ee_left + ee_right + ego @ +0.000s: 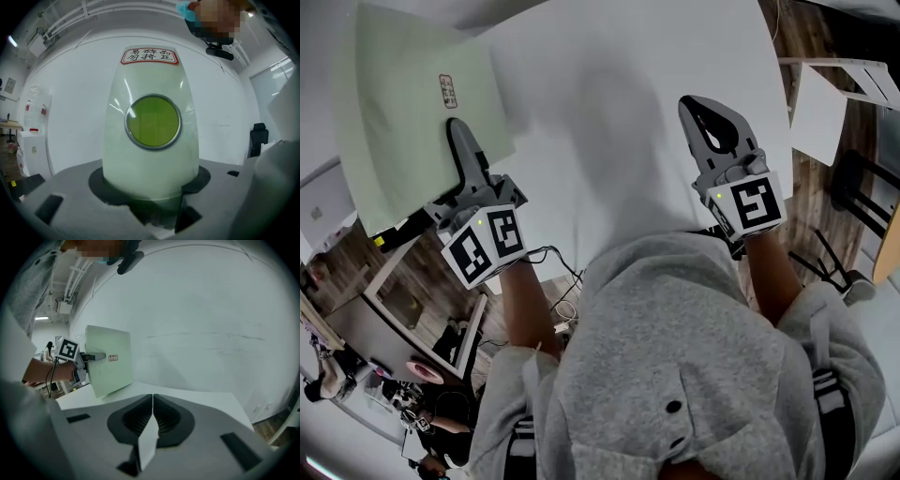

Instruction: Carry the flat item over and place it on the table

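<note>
The flat item is a pale green panel (408,112) with a small red-bordered label (447,91). It hangs over the left part of the white table (628,66). My left gripper (457,131) is shut on the panel's near edge, its grey jaw lying across the top face. In the left gripper view the panel (150,164) stands close before the camera, its label (150,56) at the top. My right gripper (703,108) hovers over the table's right side, shut on nothing; its jaws (152,397) meet. In the right gripper view the panel (110,364) shows at the left.
The table's right edge meets a wooden floor (811,197) with a white board (818,112) and a black frame (853,192). Desks, cables and people sit beyond the table's lower left edge (403,309). White cabinets (33,150) and a black chair (257,137) stand beyond.
</note>
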`<state>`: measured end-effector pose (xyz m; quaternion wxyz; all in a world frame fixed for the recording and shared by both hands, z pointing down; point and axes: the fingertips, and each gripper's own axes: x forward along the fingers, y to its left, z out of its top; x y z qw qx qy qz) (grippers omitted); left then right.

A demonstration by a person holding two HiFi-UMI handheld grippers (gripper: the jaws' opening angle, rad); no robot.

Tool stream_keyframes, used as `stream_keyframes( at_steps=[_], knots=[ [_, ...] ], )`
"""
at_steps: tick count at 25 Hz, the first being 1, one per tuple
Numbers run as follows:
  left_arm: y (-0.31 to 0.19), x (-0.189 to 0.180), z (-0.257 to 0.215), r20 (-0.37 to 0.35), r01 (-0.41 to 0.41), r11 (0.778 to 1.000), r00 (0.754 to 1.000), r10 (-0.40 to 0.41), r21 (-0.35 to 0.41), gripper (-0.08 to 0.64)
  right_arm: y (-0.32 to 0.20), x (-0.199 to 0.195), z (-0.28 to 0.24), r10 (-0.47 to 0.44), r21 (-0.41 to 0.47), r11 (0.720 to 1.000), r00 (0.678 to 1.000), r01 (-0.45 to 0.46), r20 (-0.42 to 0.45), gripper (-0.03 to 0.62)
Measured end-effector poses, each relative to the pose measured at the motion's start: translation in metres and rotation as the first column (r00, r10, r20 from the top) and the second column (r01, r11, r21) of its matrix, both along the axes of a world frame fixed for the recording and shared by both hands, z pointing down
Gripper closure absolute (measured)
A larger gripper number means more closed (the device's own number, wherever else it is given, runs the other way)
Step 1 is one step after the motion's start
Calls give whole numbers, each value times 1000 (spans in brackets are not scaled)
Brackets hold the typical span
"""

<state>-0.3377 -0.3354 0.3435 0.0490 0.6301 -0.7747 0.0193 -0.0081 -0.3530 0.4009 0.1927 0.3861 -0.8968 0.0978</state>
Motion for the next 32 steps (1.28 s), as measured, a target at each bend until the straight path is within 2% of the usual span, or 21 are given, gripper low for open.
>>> stream_keyframes(
  at_steps=[11, 26, 32],
  knots=[
    [-14, -2, 14, 27, -14, 1000, 1000, 14, 16, 281, -7, -12, 15, -6, -35, 999, 1000, 6, -5, 566],
    [-8, 3, 31, 48, -26, 1000, 999, 25, 6, 268, -1, -20, 12, -25, -25, 999, 1000, 25, 2, 566],
    [-6, 7, 35, 47, -50, 997, 997, 53, -51, 265, 5, -13, -7, -15, 23, 1000, 1000, 14, 9, 566]
  ],
)
